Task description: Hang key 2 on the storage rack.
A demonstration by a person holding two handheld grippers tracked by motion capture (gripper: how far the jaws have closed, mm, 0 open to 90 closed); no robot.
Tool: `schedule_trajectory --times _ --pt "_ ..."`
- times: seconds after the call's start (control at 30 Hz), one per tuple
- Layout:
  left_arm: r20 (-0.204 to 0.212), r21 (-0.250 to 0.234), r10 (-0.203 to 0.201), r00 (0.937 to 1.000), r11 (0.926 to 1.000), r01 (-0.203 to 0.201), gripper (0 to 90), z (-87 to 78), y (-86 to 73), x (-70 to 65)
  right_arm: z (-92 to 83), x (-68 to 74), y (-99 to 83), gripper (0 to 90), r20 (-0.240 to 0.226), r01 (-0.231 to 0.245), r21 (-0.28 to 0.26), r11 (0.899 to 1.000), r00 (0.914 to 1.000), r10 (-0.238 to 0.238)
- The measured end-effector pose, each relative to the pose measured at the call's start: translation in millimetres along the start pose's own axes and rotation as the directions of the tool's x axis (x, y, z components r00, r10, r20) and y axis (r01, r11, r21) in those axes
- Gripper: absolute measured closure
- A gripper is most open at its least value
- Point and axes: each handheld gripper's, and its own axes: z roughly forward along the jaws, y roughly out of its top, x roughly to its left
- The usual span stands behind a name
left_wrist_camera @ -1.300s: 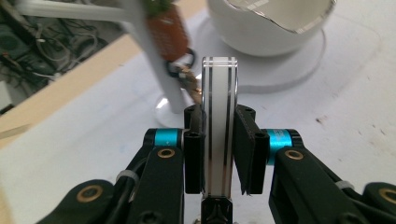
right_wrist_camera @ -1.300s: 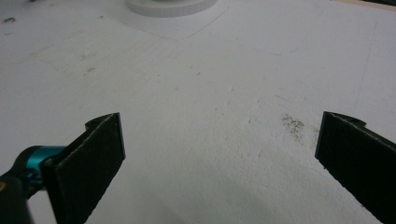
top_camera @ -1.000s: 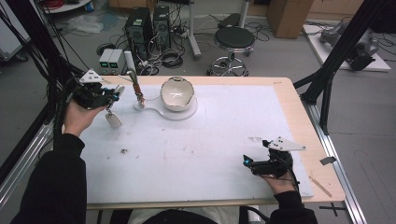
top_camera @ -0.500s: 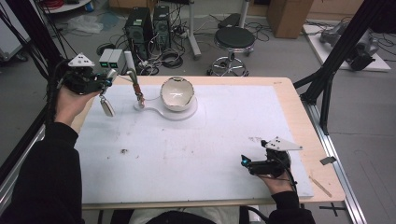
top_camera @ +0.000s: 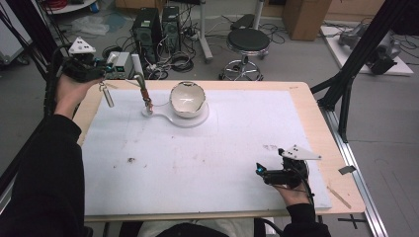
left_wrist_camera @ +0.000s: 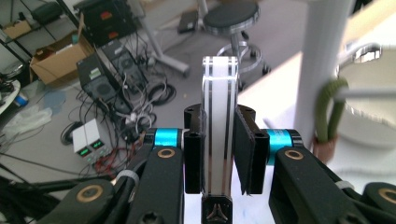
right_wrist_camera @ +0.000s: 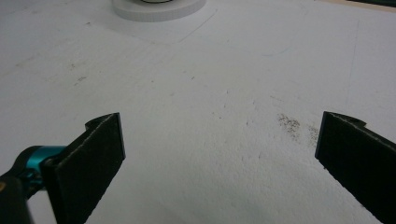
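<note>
**Aloft at upper left: a slim tool gripped, the bowl waiting**

Broadly, the wooden counter (top_camera: 316, 128) carries a white mat (top_camera: 197, 168) that covers most of it. At the mat's upper middle a pale bowl (top_camera: 187, 98) sits on a round white base (top_camera: 197, 121), and just to its left a thin post (top_camera: 144, 94) stands on the tail of that base.

At the lower right of the high view the right gripper (top_camera: 260, 171) rests low over the mat, its jaws spread wide with nothing between them.

At the upper left the left gripper (top_camera: 101, 74) is held off the counter's edge, above the floor. Its jaws are clamped on a slim tool (left_wrist_camera: 218, 126), a flat pale strip with dark lines; in the high view its silvery end hangs down below the hand, clear of the mat. What kind of tool it is I cannot tell.

The step in hand looks like carrying the picked-up tool. Next, I judge, it must swing rightward to the bowl, passing the post without knocking it, with the grip kept firm.
</note>
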Motion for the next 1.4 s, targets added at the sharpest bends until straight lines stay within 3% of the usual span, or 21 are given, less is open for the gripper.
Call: schedule_trajectory --times 0.17,0.33,0.47,0.63,0.77,0.87,1.0,1.1,1.3,1.4 --pt "-0.028 -0.038 -0.015 0.9995 0.9992 0.014 74.9 3.2 3.7 8.9 -1.1 -0.1 0.4 0.6 0.013 -0.001 -0.008 1.000 0.9999 0.001" --pt "-0.012 -0.032 -0.019 0.9998 0.9993 0.018 74.9 16.3 5.5 9.0 -1.4 0.8 -1.9 0.6 0.020 -0.004 0.001 1.000 0.9998 0.004" --pt "-0.013 -0.068 0.005 0.9999 0.9977 -0.006 74.9 21.9 10.1 3.6 -3.3 2.0 -5.4 0.6 0.030 0.001 0.014 1.000 0.9996 -0.001" --pt "0.027 -0.083 0.012 0.9996 0.9965 -0.009 74.9 27.6 11.3 -1.4 -5.8 0.9 -7.9 0.6 0.035 -0.010 0.017 1.000 0.9993 0.010" --pt "0.042 -0.091 0.021 0.9989 0.9957 -0.017 74.9 26.2 13.7 -5.6 -5.7 1.5 -8.4 0.6 0.031 -0.005 0.016 1.000 0.9995 0.005" --pt "0.048 -0.125 0.020 0.9987 0.9921 -0.014 74.9 23.3 16.9 -8.1 -5.1 1.8 -8.2 0.6 0.030 -0.004 0.020 1.000 0.9995 0.004" --pt "0.063 -0.116 0.017 0.9979 0.9932 -0.009 74.9 26.7 18.0 -13.4 -3.9 2.2 -6.6 0.6 0.033 -0.011 0.015 1.000 0.9994 0.010" --pt "0.056 -0.092 0.044 0.9975 0.9950 -0.039 74.8 34.0 17.7 -19.3 -3.1 2.7 -5.0 0.6 0.030 -0.006 0.010 1.000 0.9995 0.005" --pt "0.071 -0.126 0.027 0.9971 0.9918 -0.018 74.9 36.6 21.0 -25.6 -4.0 0.0 -5.5 0.6 0.030 -0.008 0.002 1.000 0.9995 0.008" --pt "0.092 -0.123 0.000 0.9957 0.9923 0.011 74.9 36.7 20.4 -25.2 -5.1 -1.2 -5.7 0.6 0.032 -0.012 -0.006 1.000 0.9994 0.012"
